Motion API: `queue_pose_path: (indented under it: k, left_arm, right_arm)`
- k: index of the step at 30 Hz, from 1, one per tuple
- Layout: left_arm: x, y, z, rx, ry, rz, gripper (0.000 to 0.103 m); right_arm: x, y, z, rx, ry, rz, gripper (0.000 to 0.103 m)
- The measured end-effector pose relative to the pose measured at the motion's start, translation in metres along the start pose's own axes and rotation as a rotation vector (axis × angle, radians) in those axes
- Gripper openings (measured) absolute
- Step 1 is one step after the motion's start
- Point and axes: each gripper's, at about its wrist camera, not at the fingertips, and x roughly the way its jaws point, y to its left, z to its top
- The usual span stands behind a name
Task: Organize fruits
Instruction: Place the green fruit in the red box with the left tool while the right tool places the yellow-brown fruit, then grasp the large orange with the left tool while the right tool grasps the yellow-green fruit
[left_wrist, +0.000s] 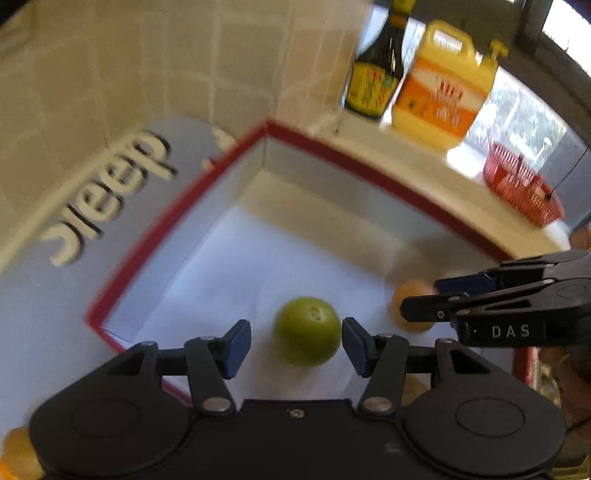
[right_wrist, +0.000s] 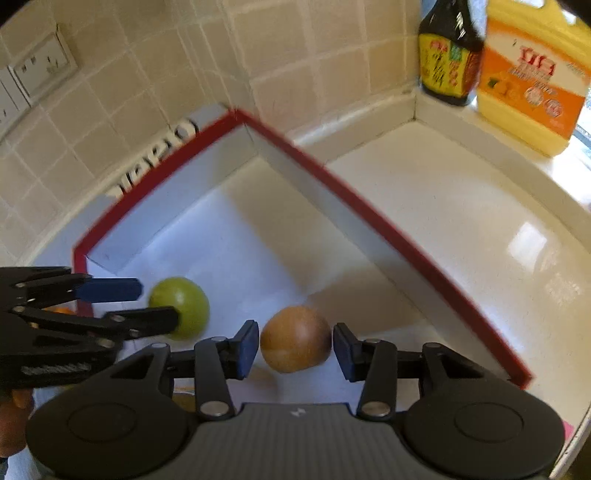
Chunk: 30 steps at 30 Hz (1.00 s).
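A white box with a red rim (left_wrist: 177, 229) (right_wrist: 369, 206) holds two fruits. A green round fruit (left_wrist: 306, 330) (right_wrist: 188, 306) rests on the box floor between the pads of my left gripper (left_wrist: 295, 347) (right_wrist: 159, 306). Its jaws stand open, with a clear gap on the left side. An orange-brown round fruit (right_wrist: 295, 343) (left_wrist: 410, 290) sits on the floor between the pads of my right gripper (right_wrist: 295, 349) (left_wrist: 419, 297). The left pad is right against it and a thin gap shows at the right pad.
The box stands in a counter corner on a grey sheet lettered "sleep" (left_wrist: 110, 192). A dark sauce bottle (right_wrist: 448, 55), a yellow jug (right_wrist: 532, 85) and a red basket (left_wrist: 521, 184) line the sill. Wall sockets (right_wrist: 40, 70) are on the tiles. More orange fruit (left_wrist: 14, 454) lies outside the box.
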Motion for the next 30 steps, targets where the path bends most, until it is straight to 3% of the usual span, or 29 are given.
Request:
queue_pose_path:
  k: [5, 10, 17, 23, 26, 30]
  left_arm:
    - [-0.074, 0.011, -0.001, -0.056, -0.134, 0.042, 0.076]
    - [-0.158, 0.029, -0.032, -0.153, -0.280, 0.111, 0.077]
    - [-0.252, 0.056, -0.089, -0.265, -0.418, 0.281, 0.077]
    - [-0.282, 0.087, -0.138, -0.395, -0.424, 0.348, 0.077]
    - [-0.277, 0.099, -0.159, -0.431, -0.398, 0.353, 0.077]
    - [-0.248, 0.118, -0.177, -0.473, -0.337, 0.304, 0.079]
  right_arm:
    - [-0.047, -0.001, 0.004, 0.003, -0.103, 0.012, 0.047]
    - [-0.091, 0.007, 0.003, 0.008, -0.170, 0.087, 0.050]
    - [-0.115, 0.069, -0.003, -0.139, -0.184, 0.178, 0.050]
    - [-0.101, 0.139, -0.019, -0.265, -0.130, 0.257, 0.050]
    - [-0.086, 0.167, -0.034, -0.304, -0.087, 0.281, 0.050]
    - [-0.058, 0.194, -0.052, -0.331, -0.013, 0.260, 0.050]
